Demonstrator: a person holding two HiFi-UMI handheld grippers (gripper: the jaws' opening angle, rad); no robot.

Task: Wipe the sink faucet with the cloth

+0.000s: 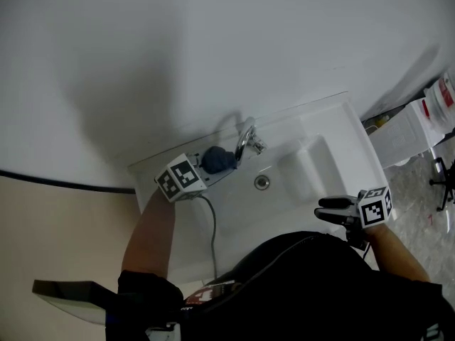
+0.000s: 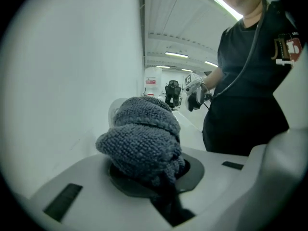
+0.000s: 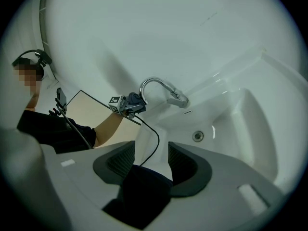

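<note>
Jaws: left gripper [image 1: 210, 169] clamped on cloth [image 2: 144, 138] | right gripper [image 3: 151, 160] apart, empty | faucet [image 1: 247, 141] just beside cloth, wall [image 1: 213, 48] behind

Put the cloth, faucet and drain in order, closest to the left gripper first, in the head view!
1. The cloth, held by the left gripper.
2. The faucet, just right of it.
3. The drain, lower right, in the sink.

The wall [image 1: 213, 41] here is plain white, with a soft grey shadow [image 1: 121, 112] across it. Low on the left it meets a beige surface [image 1: 57, 219] along a thin black line [image 1: 64, 182]. To the right the floor [image 1: 416, 190] is pale and mottled, and white boxes [image 1: 405, 130] stand by the wall. Overhead, strip lights [image 2: 176, 55] glow on a white ceiling [image 2: 187, 18].
</note>
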